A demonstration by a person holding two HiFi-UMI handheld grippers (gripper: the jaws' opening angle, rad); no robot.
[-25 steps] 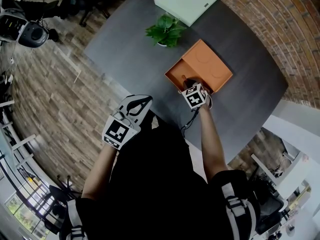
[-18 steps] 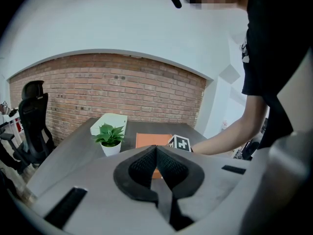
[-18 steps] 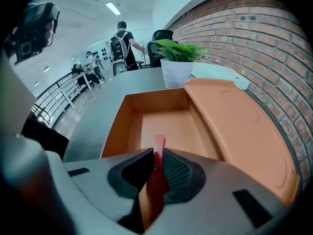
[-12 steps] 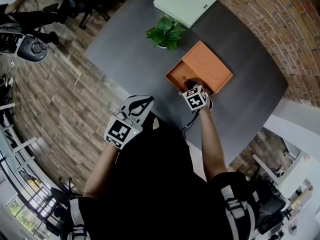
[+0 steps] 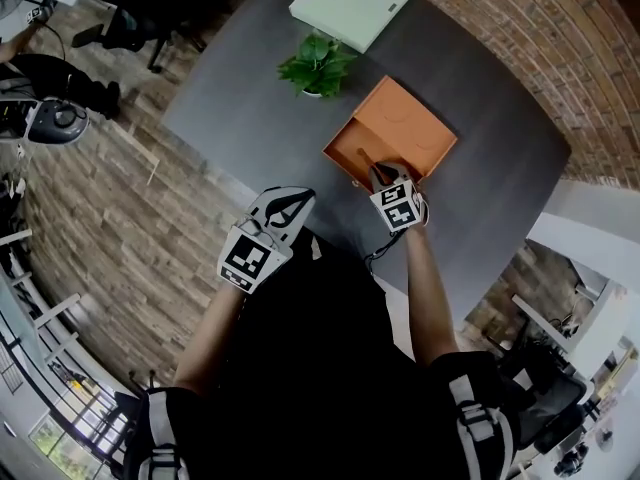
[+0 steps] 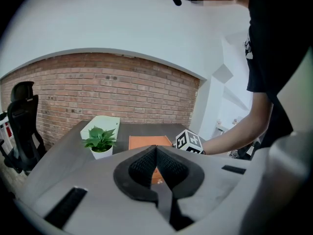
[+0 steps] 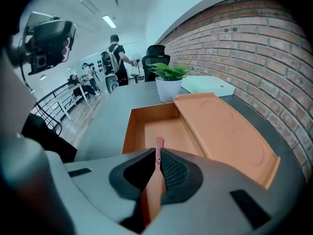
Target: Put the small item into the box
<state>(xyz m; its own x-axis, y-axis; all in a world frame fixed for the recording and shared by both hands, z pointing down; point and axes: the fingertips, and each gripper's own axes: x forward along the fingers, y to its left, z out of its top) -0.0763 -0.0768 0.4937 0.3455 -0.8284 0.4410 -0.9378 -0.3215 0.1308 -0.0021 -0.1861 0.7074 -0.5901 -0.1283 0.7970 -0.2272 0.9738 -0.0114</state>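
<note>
The dark grey table took up most of the head view, with wood flooring on one side of it and brick on the other. At its far end lay a flat white box. Nearer the person sat the orange box, open, with its lid lying flat just beside it, the two touching along one long edge. A green plant in a white pot stood between the white box and the orange one, apart from both.

The left gripper was held off the table's near edge, in front of the person's dark shirt, well apart from the orange box. Its own view showed the jaws together at their tips with nothing held between them (the orange seen through the gap below the tips was the box further off).

The right gripper reached over the near end of the open box, its marker cube towards the person. In the right gripper view its jaws were clamped on the small item, a thin, flat orange-pink strip with a little hole near its rounded end. The strip stood on edge between the pads, and that end poked out past the fingertips, over the inside of the box. Whether it touched the bottom could not be told.
</note>
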